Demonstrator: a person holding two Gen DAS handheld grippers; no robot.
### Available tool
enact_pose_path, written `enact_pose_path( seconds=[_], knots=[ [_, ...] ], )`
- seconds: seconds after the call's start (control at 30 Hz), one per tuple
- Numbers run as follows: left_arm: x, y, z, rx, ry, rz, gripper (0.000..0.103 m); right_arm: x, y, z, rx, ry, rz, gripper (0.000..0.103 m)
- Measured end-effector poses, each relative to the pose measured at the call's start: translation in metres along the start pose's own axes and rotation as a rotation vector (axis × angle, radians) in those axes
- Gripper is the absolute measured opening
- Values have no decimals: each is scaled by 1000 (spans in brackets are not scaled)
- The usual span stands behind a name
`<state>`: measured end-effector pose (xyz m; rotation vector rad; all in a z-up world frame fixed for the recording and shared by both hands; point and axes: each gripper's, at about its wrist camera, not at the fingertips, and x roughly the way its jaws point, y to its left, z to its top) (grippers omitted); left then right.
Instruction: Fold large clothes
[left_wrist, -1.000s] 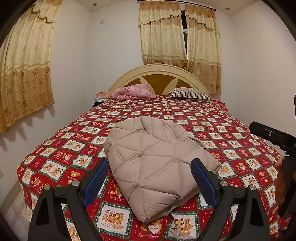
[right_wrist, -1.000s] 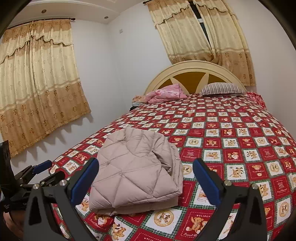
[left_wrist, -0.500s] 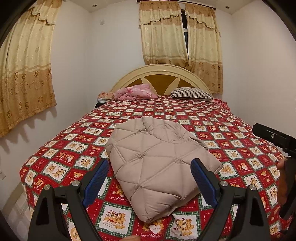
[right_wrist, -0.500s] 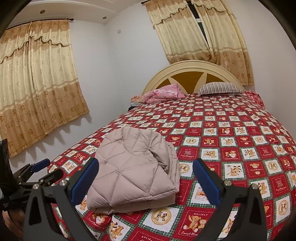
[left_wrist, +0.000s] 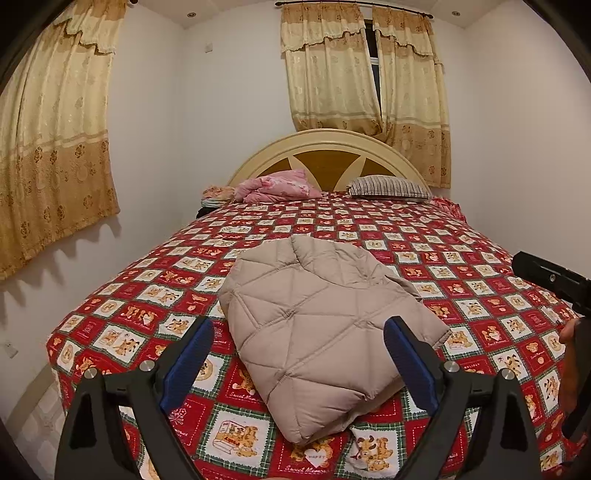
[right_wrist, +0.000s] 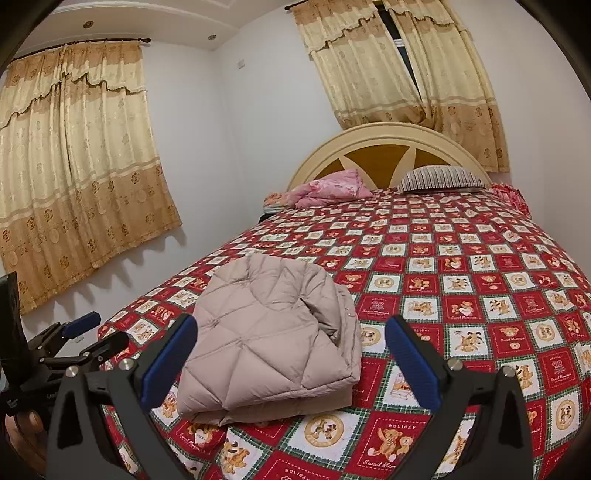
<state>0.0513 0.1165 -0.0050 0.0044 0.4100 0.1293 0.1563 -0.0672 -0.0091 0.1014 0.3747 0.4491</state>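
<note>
A beige quilted puffer jacket (left_wrist: 317, 325) lies folded in a compact stack near the foot of the bed, also in the right wrist view (right_wrist: 269, 339). My left gripper (left_wrist: 297, 363) is open and empty, held back from the jacket's near edge. My right gripper (right_wrist: 290, 360) is open and empty, off the jacket's right side. The left gripper also shows at the left edge of the right wrist view (right_wrist: 79, 332); part of the right gripper shows at the right edge of the left wrist view (left_wrist: 554, 280).
The bed has a red bear-patterned cover (left_wrist: 461, 258) and a cream headboard (left_wrist: 328, 155). A pink folded quilt (left_wrist: 277, 184) and a striped pillow (left_wrist: 388, 186) lie at the head. Curtains (right_wrist: 74, 166) hang on the left wall, close to the bed.
Both grippers have drawn back and risen slightly from the jacket, staying open. The jacket has not moved.
</note>
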Motion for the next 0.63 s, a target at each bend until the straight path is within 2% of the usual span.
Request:
enact_pose_path(
  seconds=[0.4, 0.63],
  knots=[
    [-4, -3, -3, 31, -39, 43, 96, 1, 3, -3, -12, 13, 8, 103],
    [-3, -3, -4, 36, -41, 31, 96, 2, 3, -5, -19, 21, 7, 103]
  ],
)
